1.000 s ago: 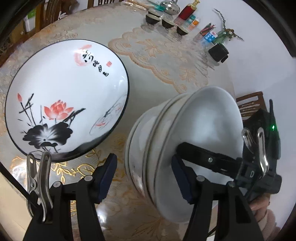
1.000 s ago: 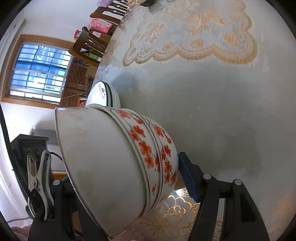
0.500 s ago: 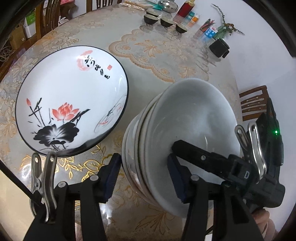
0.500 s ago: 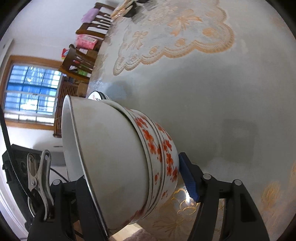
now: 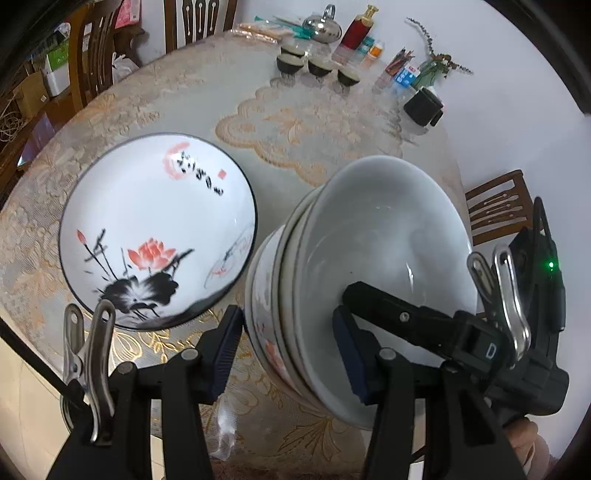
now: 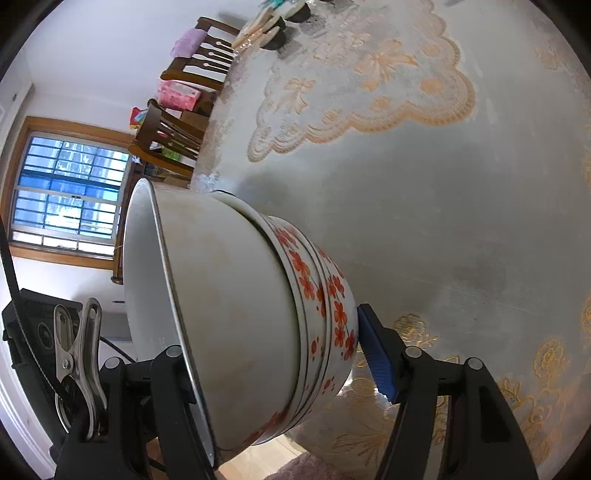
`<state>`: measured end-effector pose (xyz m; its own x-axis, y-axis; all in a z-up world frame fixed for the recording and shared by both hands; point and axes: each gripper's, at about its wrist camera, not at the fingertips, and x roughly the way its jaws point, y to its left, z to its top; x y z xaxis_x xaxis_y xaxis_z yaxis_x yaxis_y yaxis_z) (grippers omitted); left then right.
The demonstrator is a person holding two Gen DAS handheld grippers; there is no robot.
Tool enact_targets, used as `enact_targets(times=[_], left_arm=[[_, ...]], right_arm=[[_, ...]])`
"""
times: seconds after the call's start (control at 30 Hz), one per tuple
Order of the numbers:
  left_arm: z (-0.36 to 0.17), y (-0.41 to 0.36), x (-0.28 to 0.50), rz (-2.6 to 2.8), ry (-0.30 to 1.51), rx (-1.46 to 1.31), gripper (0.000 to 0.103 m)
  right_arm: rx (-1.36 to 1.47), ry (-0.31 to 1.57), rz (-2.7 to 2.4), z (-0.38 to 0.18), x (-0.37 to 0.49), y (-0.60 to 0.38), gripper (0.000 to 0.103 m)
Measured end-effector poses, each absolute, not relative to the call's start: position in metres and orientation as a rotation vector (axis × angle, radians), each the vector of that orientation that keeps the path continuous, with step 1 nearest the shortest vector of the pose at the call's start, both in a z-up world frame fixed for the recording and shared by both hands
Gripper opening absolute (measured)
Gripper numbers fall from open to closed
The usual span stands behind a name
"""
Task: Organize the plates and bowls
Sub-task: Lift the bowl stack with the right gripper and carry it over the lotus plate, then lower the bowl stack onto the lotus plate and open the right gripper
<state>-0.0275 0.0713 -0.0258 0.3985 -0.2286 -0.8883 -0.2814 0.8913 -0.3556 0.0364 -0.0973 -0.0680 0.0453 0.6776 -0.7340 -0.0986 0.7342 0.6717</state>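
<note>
A stack of nested bowls (image 5: pixel 369 251), white inside with red blossoms outside, is tilted at the table's near edge. My left gripper (image 5: pixel 288 354) straddles the stack's near rims, one pad outside and one inside the top bowl. My right gripper (image 6: pixel 273 354) is clamped across the same stack (image 6: pixel 236 314), one finger inside the top bowl and its blue pad against the lowest bowl. A white plate with a red lotus and black rim (image 5: pixel 159 229) lies flat to the left of the stack.
The round table (image 5: pixel 303 122) has a lace cloth. At its far side stand small dark cups (image 5: pixel 317 66), a metal teapot (image 5: pixel 325 27), a red bottle (image 5: pixel 356 27) and a black box (image 5: pixel 423 105). Wooden chairs (image 6: pixel 195 70) ring the table.
The bowl stack has moved back from the plate and tipped less steeply, carried by both grippers. The plate has not moved on the table.
</note>
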Motion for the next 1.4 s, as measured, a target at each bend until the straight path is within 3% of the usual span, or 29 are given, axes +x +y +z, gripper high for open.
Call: enact_targets(times=[0.6,0.9,1.4], left_arm=[[0.003,0.160,-0.012,-0.018,1.130,-0.461,0.053],[-0.017,0.206,0.004,-0.065,1.185,-0.428,0.053],[-0.042,0.214,0.019,-0.165,1.217,-0.346,0.053]], right_arm=[[0.509,1.341,0.628,-0.034,0.044,-0.019,0.068],[0.551,1.357,0.577,-0.050,0.046,0.027,0.068],[0.535,1.347,0.476,-0.069,0.048,0.040,0.068]])
